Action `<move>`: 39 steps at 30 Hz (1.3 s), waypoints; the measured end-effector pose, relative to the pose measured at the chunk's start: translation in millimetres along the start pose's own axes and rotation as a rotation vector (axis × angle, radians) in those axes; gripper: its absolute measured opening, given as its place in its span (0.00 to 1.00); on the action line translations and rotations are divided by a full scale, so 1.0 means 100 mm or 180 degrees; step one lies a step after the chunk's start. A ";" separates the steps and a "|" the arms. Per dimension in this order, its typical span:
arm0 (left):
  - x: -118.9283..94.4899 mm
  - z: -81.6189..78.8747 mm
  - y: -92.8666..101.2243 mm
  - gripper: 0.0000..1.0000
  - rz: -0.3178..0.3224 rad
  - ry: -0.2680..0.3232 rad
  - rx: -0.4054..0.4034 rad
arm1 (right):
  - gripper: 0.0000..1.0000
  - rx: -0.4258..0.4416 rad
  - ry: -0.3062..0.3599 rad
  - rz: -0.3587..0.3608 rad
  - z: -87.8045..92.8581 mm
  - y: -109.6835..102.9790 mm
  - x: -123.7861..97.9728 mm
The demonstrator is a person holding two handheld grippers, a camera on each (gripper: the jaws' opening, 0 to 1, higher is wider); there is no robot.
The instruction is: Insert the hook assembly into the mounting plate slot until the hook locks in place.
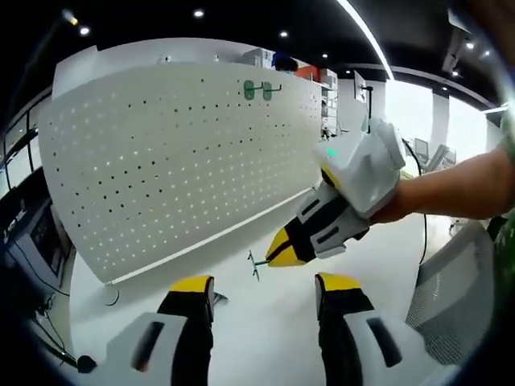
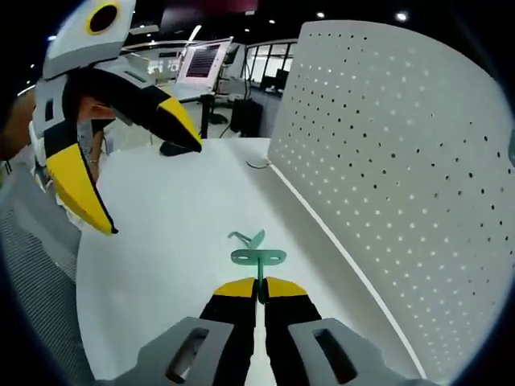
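So the hook is pinched in the right hand-held gripper, jaws closed tight on its stem, with the little green crossbar and curled tip sticking out past the jaw tips, long axis running straight on from the jaws. It's hanging just above the white worktop, not in the pegboard yet. The board stands upright to the right of the hook in the right gripper view, near but clearly apart, so I'd say the next move is swinging the hook round to face the holes and pushing in. The left hand-held gripper is wide open, holding nothing, well back from the board. There's already another green hook mounted high on it. Nothing in the way that I can see.
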State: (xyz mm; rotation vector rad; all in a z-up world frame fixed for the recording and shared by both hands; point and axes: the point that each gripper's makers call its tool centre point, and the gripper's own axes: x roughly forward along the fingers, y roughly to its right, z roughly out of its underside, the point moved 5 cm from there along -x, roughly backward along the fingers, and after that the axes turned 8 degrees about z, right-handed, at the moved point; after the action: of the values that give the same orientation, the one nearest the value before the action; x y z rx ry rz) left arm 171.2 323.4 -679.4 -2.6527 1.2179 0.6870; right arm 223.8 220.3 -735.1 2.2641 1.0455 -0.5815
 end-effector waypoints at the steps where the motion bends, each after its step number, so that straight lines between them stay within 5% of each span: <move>1: 0.01 0.00 0.00 0.52 -0.0004 -0.0005 0.0007 | 0.01 -0.0007 0.0002 0.0001 -0.01 0.00 -0.01; 39: 0.30 0.09 -0.10 0.21 -0.0190 -0.0234 0.0292 | 0.01 -0.0178 0.0106 0.0053 -0.27 -0.14 -0.21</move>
State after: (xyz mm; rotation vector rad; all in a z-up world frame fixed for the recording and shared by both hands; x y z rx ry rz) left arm 193.0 312.1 -701.7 -2.5546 1.1188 0.6952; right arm 204.2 234.2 -706.6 2.2387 1.0451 -0.5029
